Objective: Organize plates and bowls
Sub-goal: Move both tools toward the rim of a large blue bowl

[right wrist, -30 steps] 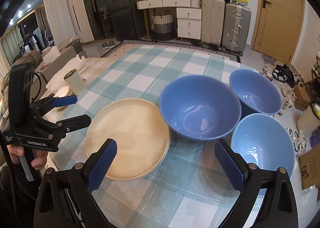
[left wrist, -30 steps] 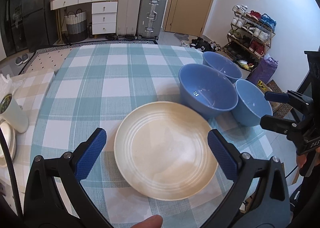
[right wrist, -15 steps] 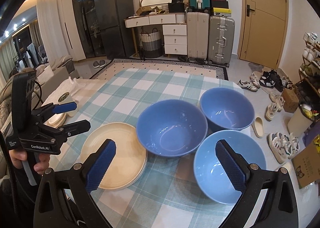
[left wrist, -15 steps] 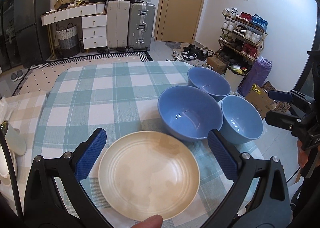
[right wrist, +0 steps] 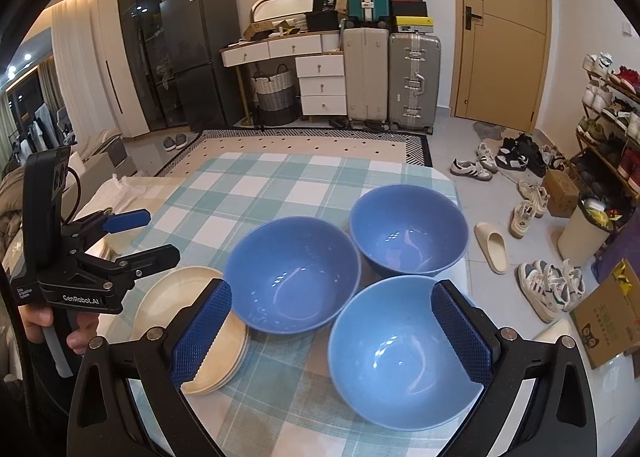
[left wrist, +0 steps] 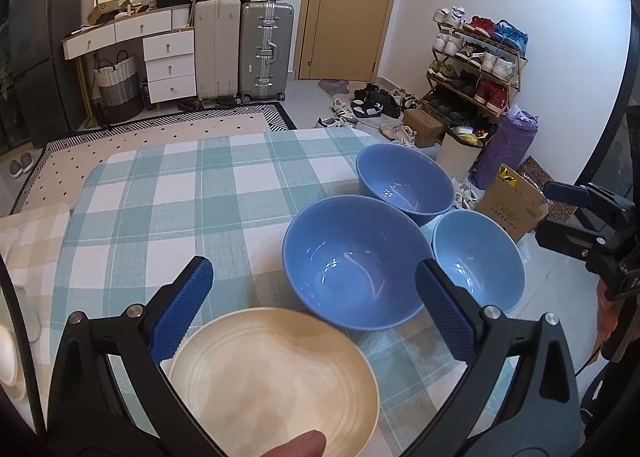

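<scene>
Three bowls clustered at table's point(right wrist: 280, 177) right edge: large bowl point(right wrist: 294, 277) leftmost, far bowl point(right wrist: 408, 229) behind and to its right, near bowl point(right wrist: 400, 349) in front of that. Stack of plates point(right wrist: 192, 321) left of large bowl, just beside it. Suitcases point(right wrist: 392, 73) and drawers point(right wrist: 320, 85) beyond table; shoe rack point(left wrist: 476, 65) on the right.

light: bright, even indoor | glare: small spots in bowls point(right wrist: 294, 277) | blur: slight | edges: heavy fisheye warp, dark corners

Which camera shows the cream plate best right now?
The left wrist view: the cream plate lies nearly whole between its open fingers. In the right wrist view the plate is partly hidden behind that gripper's left finger, though its stacked edge shows.
</scene>
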Demonstrator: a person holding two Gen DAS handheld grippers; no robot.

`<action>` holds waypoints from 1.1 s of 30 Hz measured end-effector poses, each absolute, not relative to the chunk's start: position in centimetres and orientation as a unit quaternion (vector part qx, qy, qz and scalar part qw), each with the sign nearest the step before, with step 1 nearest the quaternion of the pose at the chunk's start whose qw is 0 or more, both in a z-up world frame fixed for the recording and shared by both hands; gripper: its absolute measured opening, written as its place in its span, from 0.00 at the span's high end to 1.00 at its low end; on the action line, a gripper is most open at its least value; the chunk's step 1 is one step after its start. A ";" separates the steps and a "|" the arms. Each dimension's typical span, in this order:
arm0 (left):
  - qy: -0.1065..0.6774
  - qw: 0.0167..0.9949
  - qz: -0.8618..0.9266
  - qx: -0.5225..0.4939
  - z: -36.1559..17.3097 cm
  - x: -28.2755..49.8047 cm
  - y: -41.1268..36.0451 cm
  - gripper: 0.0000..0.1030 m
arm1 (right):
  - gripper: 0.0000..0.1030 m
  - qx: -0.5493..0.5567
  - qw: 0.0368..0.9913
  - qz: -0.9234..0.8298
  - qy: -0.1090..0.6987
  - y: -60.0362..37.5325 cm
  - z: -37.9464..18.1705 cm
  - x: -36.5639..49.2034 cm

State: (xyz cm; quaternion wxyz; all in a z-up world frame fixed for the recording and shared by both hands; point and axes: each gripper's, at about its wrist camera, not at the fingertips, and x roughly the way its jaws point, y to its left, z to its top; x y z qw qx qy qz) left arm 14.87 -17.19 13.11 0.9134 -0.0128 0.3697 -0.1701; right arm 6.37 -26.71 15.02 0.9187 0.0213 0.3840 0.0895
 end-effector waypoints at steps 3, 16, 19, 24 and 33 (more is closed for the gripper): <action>0.373 0.911 -0.173 -0.013 13.3 16.5 -17.9 0.02 | 0.01 0.031 0.920 0.076 0.384 -27.9 14.9 7.1; 0.388 0.902 -0.189 0.011 13.0 23.0 -23.1 0.02 | 0.01 0.064 0.912 0.037 0.403 -32.0 13.4 11.0; 0.395 0.899 -0.191 0.017 12.6 24.6 -24.1 0.02 | 0.01 0.066 0.911 0.033 0.407 -32.4 13.0 12.0; 0.407 0.892 -0.193 0.024 11.7 26.9 -25.6 0.02 | 0.01 0.076 0.906 0.026 0.416 -33.3 12.2 13.7; 0.424 0.884 -0.195 0.030 9.9 30.9 -27.4 0.02 | 0.01 0.090 0.898 0.010 0.431 -34.8 10.5 16.1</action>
